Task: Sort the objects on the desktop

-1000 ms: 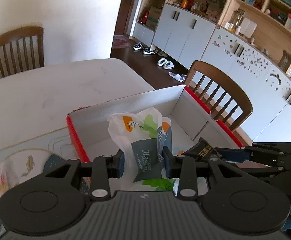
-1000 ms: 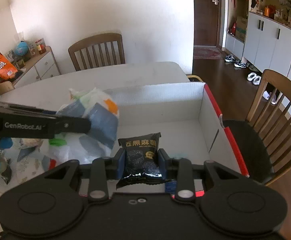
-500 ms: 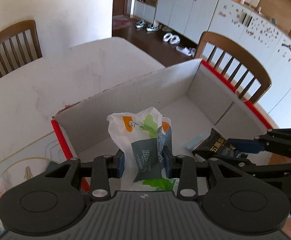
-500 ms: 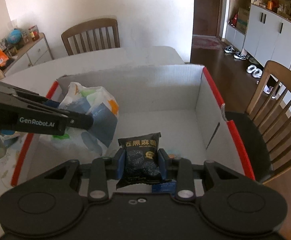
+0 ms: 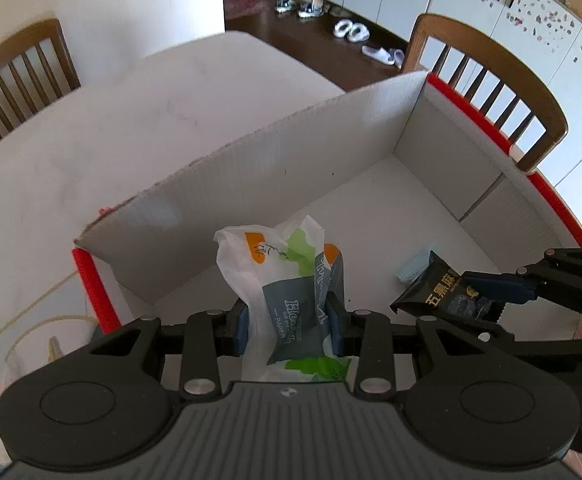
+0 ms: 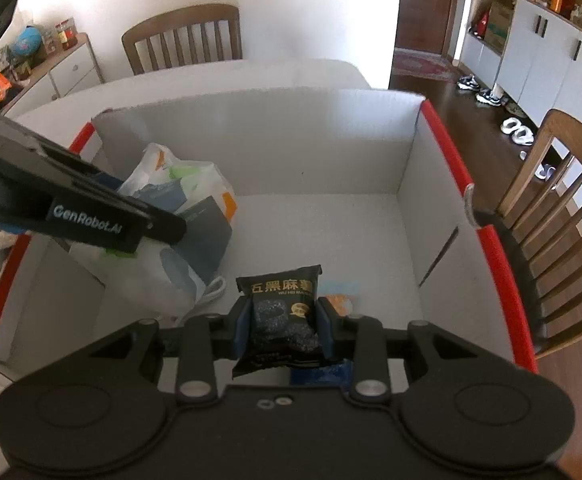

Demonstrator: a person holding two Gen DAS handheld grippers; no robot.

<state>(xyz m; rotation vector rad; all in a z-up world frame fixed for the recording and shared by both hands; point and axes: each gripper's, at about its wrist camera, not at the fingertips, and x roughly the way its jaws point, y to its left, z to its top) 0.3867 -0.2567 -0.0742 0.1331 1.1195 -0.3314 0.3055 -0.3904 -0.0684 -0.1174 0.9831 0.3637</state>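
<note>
Left gripper (image 5: 289,322) fingers clamp tissue pack (image 5: 287,280); right gripper (image 6: 281,330) fingers clamp black snack packet (image 6: 281,312) — both over box (image 6: 447,148); lower close to the floor, clear of each other, before parting fingers

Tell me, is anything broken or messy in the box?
Nothing looks broken or spilled. The left hand-held gripper holds a crumpled tissue pack and the right hand-held gripper holds a black snack packet, both over the white cardboard box. A few small packets lie loose on its floor.

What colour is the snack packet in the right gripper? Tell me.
Black snack packet with gold lettering, clearest in the right wrist view.
</note>
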